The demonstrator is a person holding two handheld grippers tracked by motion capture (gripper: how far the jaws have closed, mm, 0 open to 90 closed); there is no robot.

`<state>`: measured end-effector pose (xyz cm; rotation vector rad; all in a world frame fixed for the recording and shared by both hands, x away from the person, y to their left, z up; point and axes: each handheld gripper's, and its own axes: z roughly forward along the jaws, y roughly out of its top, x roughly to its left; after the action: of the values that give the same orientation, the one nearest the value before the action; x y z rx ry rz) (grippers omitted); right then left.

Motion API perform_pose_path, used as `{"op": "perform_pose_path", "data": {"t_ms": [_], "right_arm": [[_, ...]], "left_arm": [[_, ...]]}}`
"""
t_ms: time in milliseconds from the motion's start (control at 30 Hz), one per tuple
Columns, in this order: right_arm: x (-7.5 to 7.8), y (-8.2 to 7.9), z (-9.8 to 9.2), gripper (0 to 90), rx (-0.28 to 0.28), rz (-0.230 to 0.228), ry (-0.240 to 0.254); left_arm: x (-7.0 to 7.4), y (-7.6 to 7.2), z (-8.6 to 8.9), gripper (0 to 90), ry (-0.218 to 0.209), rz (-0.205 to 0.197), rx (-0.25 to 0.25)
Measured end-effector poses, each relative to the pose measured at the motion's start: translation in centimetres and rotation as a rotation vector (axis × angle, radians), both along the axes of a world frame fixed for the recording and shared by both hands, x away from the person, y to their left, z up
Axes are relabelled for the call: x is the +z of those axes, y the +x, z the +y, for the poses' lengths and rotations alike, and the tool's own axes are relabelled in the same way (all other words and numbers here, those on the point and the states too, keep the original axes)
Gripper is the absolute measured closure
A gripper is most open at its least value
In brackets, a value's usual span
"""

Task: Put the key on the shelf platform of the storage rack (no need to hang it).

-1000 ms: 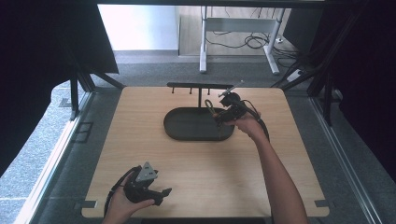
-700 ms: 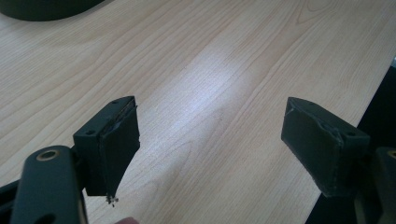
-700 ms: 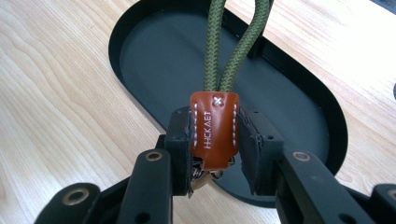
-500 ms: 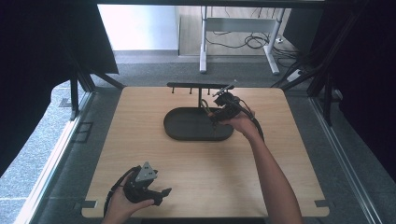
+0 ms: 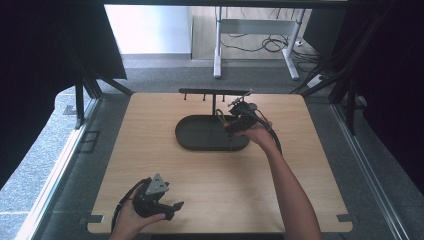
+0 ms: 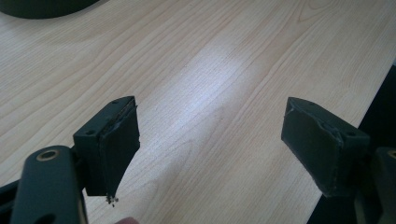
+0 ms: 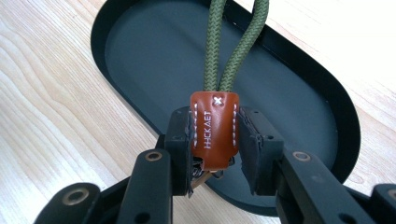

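Left gripper low at the near edge, cradled in the left hand, jaws spread wide with bare pads facing each other across the gap, pointing off to the right. Right forearm stretched well forward and angled left, right hand wrapped round the right gripper, jaws squeezed in from both sides on a brown leather tab stitched onto a green cord loop.
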<state>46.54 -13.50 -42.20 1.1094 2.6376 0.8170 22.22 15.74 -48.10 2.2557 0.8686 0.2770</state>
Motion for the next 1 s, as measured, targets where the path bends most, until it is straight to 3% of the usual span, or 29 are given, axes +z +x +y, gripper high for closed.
{"op": "perform_pose_path", "data": {"t_ms": [1000], "right_arm": [[-1.9, 0.3, -0.4, 66.7, -0.011, 0.02, -0.024]], "left_arm": [[-0.1, 0.1, 0.0, 19.8, 0.003, 0.004, -0.002]]}}
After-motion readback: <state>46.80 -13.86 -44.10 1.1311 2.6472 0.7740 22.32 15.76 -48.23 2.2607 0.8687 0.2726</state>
